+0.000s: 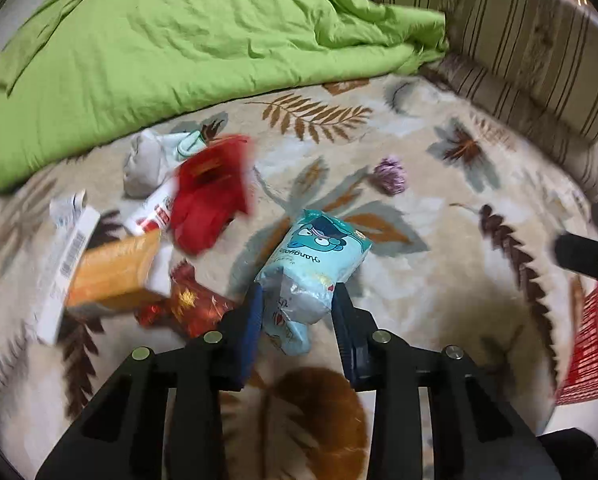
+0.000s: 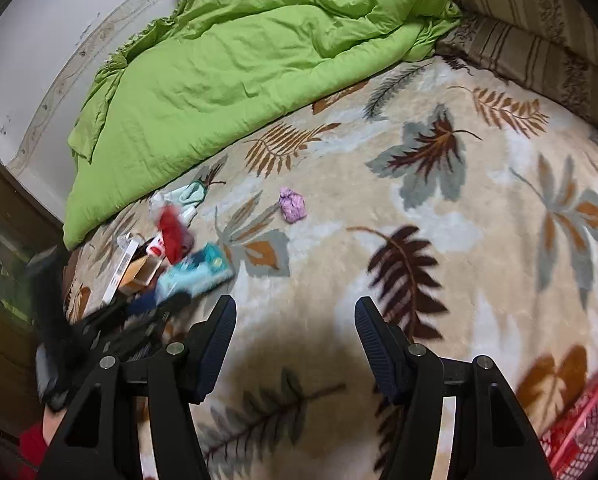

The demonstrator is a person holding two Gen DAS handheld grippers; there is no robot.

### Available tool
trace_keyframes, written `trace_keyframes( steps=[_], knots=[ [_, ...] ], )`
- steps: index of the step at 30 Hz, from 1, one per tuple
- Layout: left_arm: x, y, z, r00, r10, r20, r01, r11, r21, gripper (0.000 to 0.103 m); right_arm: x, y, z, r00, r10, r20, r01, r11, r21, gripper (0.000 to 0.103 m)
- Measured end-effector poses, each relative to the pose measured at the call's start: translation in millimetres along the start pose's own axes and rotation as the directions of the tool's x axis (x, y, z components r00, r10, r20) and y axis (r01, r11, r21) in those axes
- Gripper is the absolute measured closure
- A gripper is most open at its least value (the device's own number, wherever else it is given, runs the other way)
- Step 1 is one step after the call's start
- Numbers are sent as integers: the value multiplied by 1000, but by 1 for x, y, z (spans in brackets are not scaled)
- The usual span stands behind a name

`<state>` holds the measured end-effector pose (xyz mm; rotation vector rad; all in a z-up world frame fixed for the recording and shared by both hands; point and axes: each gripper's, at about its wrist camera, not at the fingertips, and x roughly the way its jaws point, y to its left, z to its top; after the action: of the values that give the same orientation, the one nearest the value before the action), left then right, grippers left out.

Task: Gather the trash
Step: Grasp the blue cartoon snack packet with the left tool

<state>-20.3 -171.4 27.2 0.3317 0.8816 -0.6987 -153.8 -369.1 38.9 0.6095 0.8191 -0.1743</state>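
The left gripper has its jaws clamped on a light blue packet above the leaf-patterned bed; the right gripper gapes wide, empty, near a red basket.

We see a rumpled lime-green quilt lying on a cream plush blanket with leaf patterns, beside brown-striped beige cushions along the edge.

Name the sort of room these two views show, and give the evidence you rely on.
Probably a bedroom: the scene is a bed. A rumpled green duvet lies on a leaf-patterned blanket, with a striped cushioned headboard along one edge.
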Motion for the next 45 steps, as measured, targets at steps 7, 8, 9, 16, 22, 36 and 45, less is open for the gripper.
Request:
trace_keyframes(
  steps=[7,8,9,16,22,36,45],
  knots=[
    [-48,6,-35,993,-109,37,111,991,-71,71,52,13,40,1000,5,0,-5,998,-62,45],
    [-53,8,-39,993,-107,39,110,991,-72,71,59,17,44,1000,-4,0,4,997,-80,51],
    [-61,12,-46,994,-98,47,101,992,-76,71,67,20,49,1000,-13,4,14,995,-95,55],
    [-77,51,-81,998,-31,54,39,985,-166,68,131,32,64,992,-107,-58,97,983,-155,81],
    [-71,65,-88,998,-18,61,31,975,-222,41,105,39,52,998,-62,-8,60,991,-115,99],
    [-36,35,-75,999,35,22,-33,995,-95,38,37,85,-9,995,36,93,-18,982,-189,99],
    [-39,43,-77,997,54,61,-46,990,-131,67,86,54,39,998,-61,31,66,979,-194,60]
  ],
)
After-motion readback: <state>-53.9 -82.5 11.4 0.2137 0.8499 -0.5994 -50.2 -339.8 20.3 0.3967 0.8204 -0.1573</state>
